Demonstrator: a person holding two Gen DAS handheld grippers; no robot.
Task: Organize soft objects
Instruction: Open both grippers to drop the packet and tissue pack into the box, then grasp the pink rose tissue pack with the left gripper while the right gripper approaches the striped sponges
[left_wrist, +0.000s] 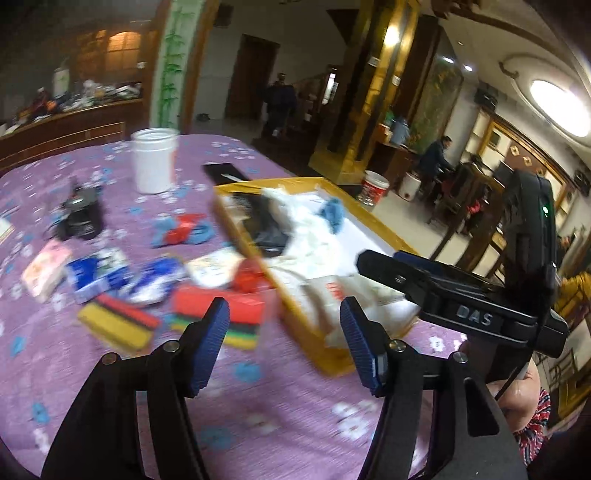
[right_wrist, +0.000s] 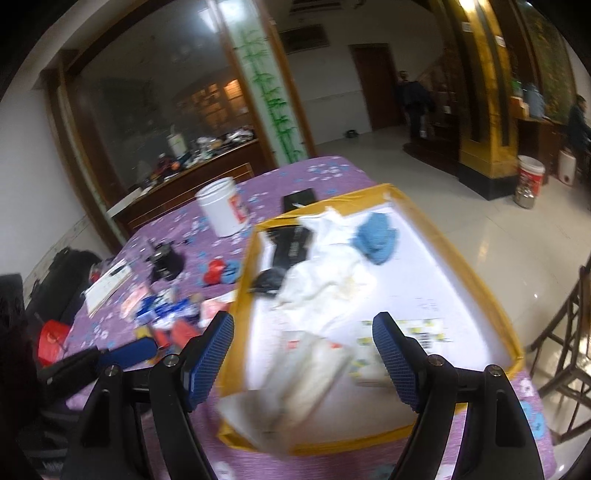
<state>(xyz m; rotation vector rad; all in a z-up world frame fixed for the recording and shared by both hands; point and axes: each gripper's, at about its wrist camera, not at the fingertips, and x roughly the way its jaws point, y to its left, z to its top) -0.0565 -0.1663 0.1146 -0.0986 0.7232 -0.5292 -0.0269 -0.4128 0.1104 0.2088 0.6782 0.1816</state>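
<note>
Only the left wrist view shows sponges (left_wrist: 118, 325).

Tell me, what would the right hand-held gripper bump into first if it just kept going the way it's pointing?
Probably the white tissue pack lying in the yellow-rimmed box. It sits between the open fingers of the right hand-held gripper, which holds nothing. Blur leaves the depth unclear.

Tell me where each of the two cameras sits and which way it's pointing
Left wrist: on the left tongs, angled down at loose packets and sponges on the purple tablecloth; own open blue pads, the right tongs and a hand show.
Right wrist: on the right tongs, angled down over the yellow-rimmed box; own open pads and the left tongs' tip show.
Shared: box, white jar, blue cloth.
</note>
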